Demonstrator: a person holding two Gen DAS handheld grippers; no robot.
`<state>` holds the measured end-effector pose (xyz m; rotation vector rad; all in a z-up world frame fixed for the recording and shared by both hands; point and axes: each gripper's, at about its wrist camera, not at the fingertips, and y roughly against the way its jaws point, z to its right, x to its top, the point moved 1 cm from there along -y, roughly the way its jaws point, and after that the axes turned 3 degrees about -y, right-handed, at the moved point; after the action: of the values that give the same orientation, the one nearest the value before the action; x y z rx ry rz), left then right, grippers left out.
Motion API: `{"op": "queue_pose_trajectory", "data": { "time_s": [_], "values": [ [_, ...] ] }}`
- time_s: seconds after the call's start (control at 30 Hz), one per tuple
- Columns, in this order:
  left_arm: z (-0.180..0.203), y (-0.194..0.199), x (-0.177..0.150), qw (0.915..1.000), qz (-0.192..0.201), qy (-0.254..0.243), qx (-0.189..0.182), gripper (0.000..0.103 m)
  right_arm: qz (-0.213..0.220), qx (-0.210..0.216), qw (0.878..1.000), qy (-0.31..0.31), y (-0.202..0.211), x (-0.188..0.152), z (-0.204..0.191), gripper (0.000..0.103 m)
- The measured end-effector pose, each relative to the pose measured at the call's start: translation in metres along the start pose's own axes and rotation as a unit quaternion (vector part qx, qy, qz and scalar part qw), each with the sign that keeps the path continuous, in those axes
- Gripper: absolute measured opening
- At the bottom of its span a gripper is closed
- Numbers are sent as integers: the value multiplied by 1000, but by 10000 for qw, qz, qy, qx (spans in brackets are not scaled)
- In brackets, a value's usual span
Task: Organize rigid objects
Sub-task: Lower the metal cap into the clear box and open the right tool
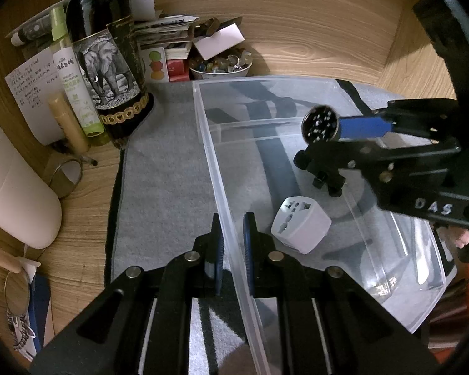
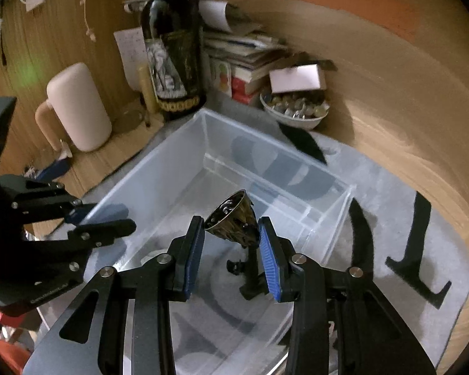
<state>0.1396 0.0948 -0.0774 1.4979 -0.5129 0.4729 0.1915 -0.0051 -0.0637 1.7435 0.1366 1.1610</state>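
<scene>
Left wrist view first: at the far left of the table (image 1: 87,187) stands a dark bottle (image 1: 109,72) with clutter around it, apparently pushed aside to leave the grey mat (image 1: 165,168) free. On the mat sits the clear plastic bin (image 1: 222,187). The left gripper (image 1: 233,247) is clamped on the bin's near-left wall, one pad either side of the rim, probably to steady it while things go in. Inside, near that wall, lies a white travel adapter (image 1: 300,228), seemingly already sorted. Further right, the right gripper (image 2: 231,247) is closed on a small brass bell (image 2: 231,222), held above the bin's interior, likely ready for lowering beside the adapter.
</scene>
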Motion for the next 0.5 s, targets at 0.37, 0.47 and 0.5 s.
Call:
{"op": "queue_pose_trajectory", "data": {
  "time_s": [0.37, 0.47, 0.5],
  "values": [
    [0, 0, 1, 10000, -2, -18, 4, 11, -65, -71, 9999, -118, -5, -1, 4, 49],
    [0, 0, 1, 10000, -3, -20, 4, 11, 58, -69, 9999, -133, 3, 0, 4, 49],
    [0, 0, 0, 10000, -2, -20, 3, 11, 100, -70, 9998, -139, 7, 0, 4, 49]
  ]
}}
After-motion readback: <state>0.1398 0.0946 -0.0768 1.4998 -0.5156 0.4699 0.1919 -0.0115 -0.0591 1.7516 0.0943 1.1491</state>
